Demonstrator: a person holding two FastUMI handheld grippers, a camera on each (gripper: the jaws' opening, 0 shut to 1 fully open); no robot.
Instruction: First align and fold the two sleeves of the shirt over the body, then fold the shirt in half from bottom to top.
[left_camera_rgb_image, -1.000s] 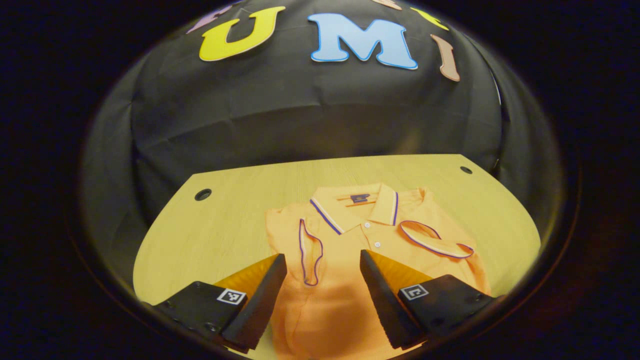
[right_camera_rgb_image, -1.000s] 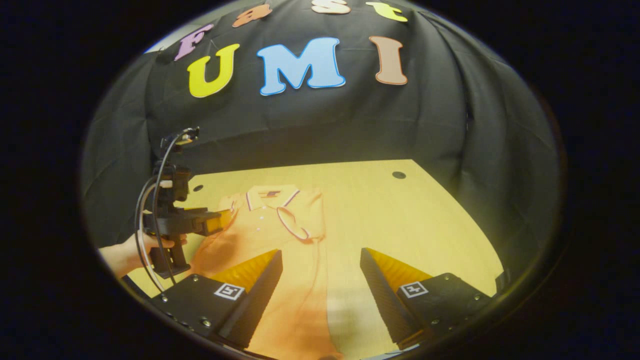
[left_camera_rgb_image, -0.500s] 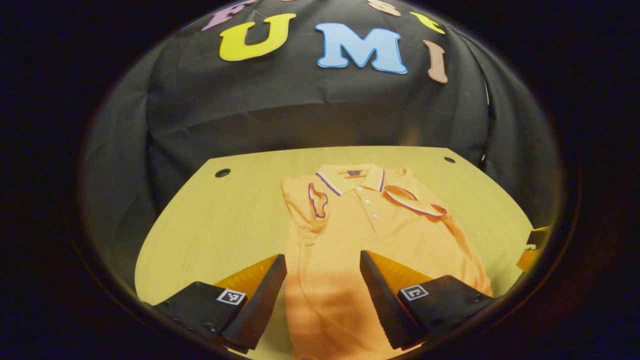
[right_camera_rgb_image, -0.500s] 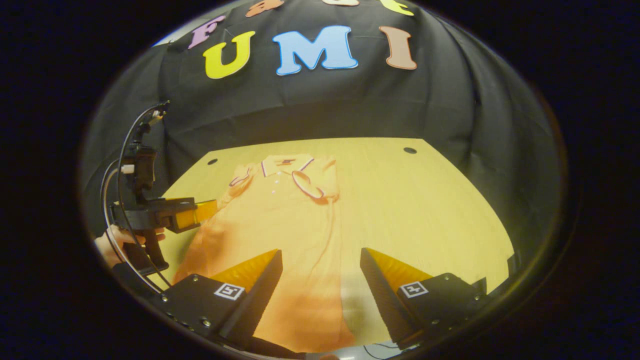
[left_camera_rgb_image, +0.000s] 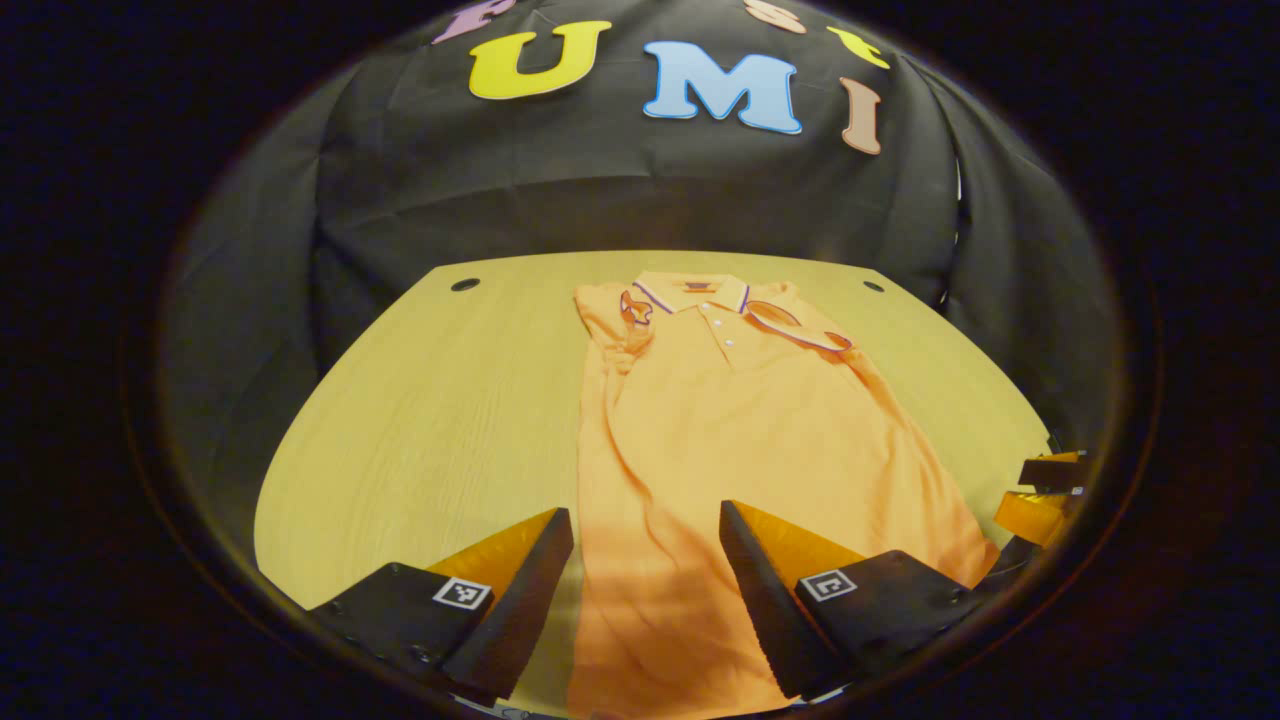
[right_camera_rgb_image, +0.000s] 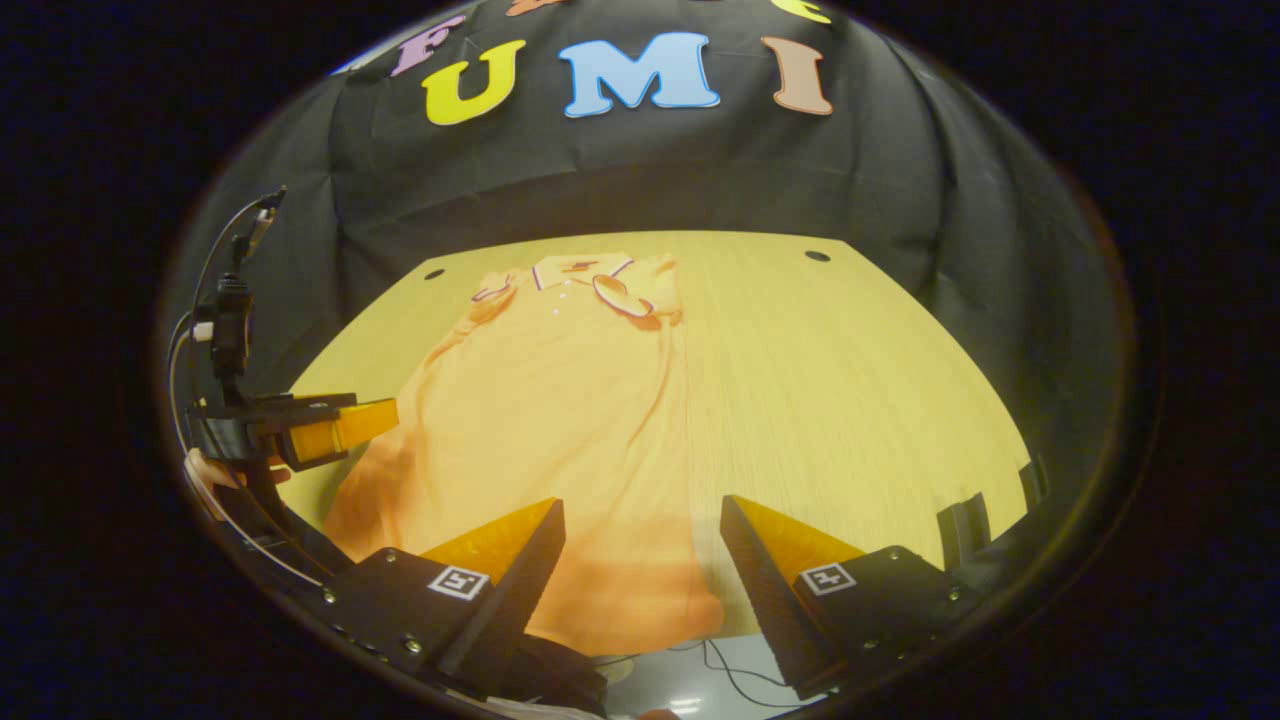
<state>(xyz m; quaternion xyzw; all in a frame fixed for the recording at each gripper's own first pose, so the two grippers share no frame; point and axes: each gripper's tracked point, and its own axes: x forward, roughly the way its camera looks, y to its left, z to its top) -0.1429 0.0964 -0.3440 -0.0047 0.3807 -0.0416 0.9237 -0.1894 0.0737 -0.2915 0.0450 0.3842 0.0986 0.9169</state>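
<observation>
The orange shirt (left_camera_rgb_image: 740, 430) lies flat on the tabletop (left_camera_rgb_image: 430, 400), collar at the far side, and both sleeves already lie folded over the body. The left tool (left_camera_rgb_image: 645, 590) hangs wide and empty above the bottom hem, and the right tool (right_camera_rgb_image: 640, 590) is the same near the right hem corner. For the half fold, I think each tool should pinch one hem corner, lift together and carry it evenly to the collar.

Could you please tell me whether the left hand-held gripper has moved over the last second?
Yes. The left hand-held gripper has pulled back from the collar toward the shirt's bottom edge; more of the table now shows ahead.
</observation>
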